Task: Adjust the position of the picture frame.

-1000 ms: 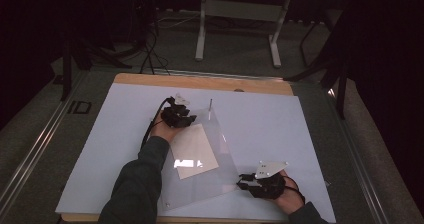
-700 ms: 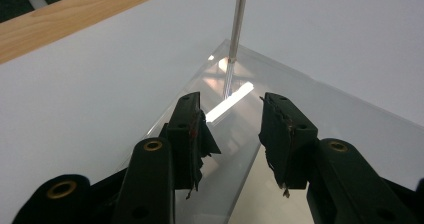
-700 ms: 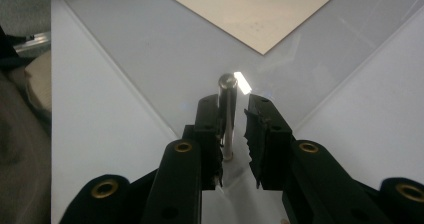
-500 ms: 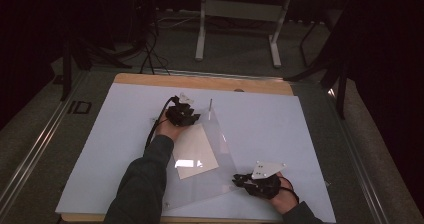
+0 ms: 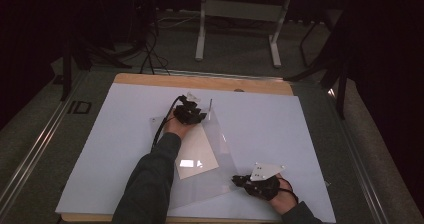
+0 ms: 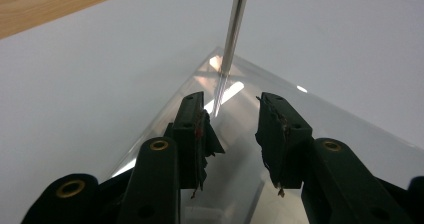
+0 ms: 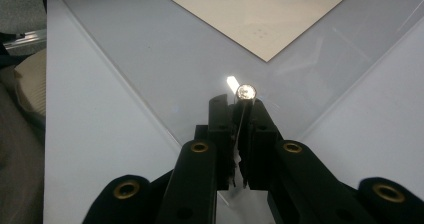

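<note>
A clear sheet point(image 5: 215, 159) is laid flat on the white table point(image 5: 100, 149), with a cream sheet of paper point(image 5: 197, 151) seen lying under or on it; which of the two cannot be told. A thin metal rod point(image 5: 210, 104) is stood upright at the far corner of the clear sheet, and in the left gripper view the rod point(image 6: 231, 44) is seen rising from that corner point(image 6: 220, 64), just ahead of the jaws.

The left gripper point(image 5: 192, 113) is held at the far end of the clear sheet, near the middle of the table. Its jaws are kept partly apart and have just been closing; between the fingers point(image 6: 192, 129) nothing is pinched, and the rod is left just beyond the tips.

The right gripper point(image 5: 239, 180) is held at the near right corner of the clear sheet. In the right gripper view, its fingers point(image 7: 220, 129) are closed on a second upright rod point(image 7: 245, 104), whose round bright top is seen just above the tips. The jaws have just been closing onto it. The clear sheet point(image 7: 165, 59) and the paper point(image 7: 260, 9) are seen stretching away beyond this gripper
</note>
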Motion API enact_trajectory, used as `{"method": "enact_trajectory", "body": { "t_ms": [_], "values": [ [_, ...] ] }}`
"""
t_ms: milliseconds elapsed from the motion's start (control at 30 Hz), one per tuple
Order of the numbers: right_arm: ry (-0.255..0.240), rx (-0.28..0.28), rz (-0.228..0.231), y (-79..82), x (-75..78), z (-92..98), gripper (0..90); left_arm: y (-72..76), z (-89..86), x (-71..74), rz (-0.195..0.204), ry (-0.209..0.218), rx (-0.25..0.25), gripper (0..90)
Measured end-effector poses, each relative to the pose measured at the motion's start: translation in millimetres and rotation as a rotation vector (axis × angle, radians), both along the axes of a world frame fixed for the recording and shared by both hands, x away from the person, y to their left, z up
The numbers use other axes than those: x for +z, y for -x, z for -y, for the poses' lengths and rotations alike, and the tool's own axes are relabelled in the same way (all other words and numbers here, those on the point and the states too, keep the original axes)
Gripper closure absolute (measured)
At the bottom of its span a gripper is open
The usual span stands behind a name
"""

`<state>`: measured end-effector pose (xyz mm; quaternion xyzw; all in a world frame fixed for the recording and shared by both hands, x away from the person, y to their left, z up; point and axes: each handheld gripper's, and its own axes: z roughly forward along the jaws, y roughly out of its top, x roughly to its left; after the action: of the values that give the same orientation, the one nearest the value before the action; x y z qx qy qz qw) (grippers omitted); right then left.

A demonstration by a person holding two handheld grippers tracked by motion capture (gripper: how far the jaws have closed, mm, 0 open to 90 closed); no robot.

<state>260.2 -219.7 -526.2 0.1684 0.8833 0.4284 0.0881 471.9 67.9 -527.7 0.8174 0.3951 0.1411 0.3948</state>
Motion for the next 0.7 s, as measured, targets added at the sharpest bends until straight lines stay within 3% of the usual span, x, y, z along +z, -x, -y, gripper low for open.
{"method": "enact_trajectory", "body": {
  "t_ms": [100, 233, 700],
  "values": [
    [0.000, -0.001, 0.002, 0.2, -0.1, -0.1, 84.8, -5.8, 5.7, 1.4, 0.021, 0.015, 0.001, 63.9],
    [-0.002, -0.001, 0.000, -0.1, -0.1, 0.1, 84.8, -16.1, 13.4, 2.8, 0.015, -0.007, -0.002, 64.6],
    [-0.008, -0.006, -0.002, 0.1, -0.5, 0.5, 84.7, -34.7, 31.5, -4.6, 0.012, 0.007, 0.015, 75.0]
  ]
}}
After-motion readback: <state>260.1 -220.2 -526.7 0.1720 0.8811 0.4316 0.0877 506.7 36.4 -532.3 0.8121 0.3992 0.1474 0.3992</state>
